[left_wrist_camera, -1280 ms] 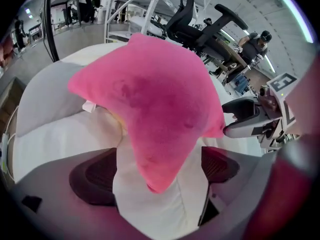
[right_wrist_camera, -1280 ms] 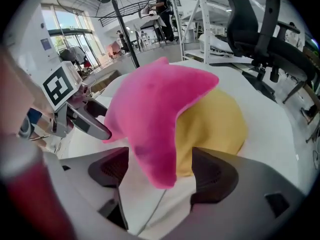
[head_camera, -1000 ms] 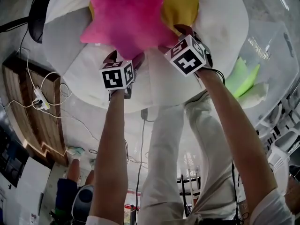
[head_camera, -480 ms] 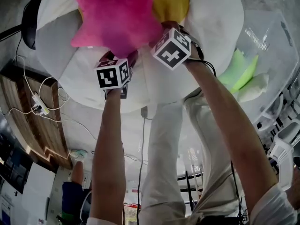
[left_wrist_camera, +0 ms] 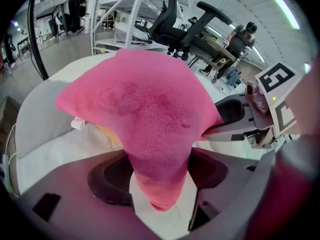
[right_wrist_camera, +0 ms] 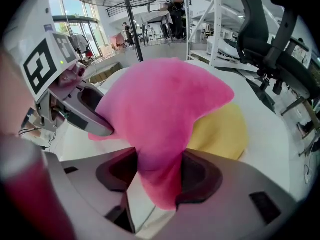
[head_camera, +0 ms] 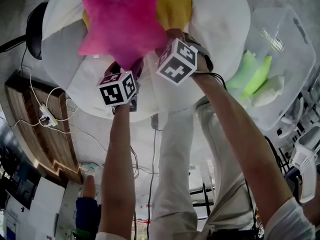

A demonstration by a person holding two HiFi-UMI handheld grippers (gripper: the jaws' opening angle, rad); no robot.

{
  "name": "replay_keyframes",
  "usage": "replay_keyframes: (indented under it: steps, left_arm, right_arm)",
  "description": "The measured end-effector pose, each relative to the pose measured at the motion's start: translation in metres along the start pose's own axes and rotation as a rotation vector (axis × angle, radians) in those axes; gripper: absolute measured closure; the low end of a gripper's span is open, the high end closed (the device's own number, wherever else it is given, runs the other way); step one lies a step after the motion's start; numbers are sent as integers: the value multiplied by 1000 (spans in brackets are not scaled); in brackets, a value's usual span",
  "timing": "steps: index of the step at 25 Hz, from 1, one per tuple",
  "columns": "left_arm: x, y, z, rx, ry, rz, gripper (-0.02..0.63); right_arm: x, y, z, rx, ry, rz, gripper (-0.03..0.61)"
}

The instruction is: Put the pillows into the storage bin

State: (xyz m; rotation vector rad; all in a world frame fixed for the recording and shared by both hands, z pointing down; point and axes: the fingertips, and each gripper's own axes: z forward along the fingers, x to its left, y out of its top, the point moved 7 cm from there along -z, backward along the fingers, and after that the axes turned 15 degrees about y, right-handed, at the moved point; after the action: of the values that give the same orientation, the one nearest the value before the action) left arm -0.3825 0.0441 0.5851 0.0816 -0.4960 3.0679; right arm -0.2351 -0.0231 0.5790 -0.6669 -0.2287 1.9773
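A person's two hand-held grippers pinch a pink star pillow by two neighbouring points above a big white cushion, seen from the head view looking steeply down. The left gripper has one plush tip squeezed between its dark pads, its jaws having just been closing and now narrowed onto the fabric, with the end of the tip poking out below them. The right gripper clamps the next tip the same way, its jaws likewise just closing in and pressing the plush from both sides. The two grippers sit close together, each showing at the edge of the other's view with a corner of the star in its jaws. The rest of the star spreads out away from the person and covers part of a yellow pillow lying on the cushion; whether the two pillows touch cannot be told. The clear bin stands to the right of the cushion, well apart from the star, and holds a green pillow and a white pillow side by side. A black chair stands at the cushion's left edge
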Motion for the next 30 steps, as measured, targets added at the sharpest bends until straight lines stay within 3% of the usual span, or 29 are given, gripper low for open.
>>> replay_keyframes:
  steps: [10, 23, 30]
  left_arm:
    - [-59, 18, -46, -42, -39, 133, 275]
    - [-175, 63, -83, -111, -135, 327, 275]
    - [-241, 63, -101, -127, -173, 421, 275]
  right_arm:
    - [10, -36, -76, -63, -65, 123, 327]
    - [-7, -100, -193, -155, -219, 277, 325]
    - [-4, -152, -243, -204, -285, 372, 324]
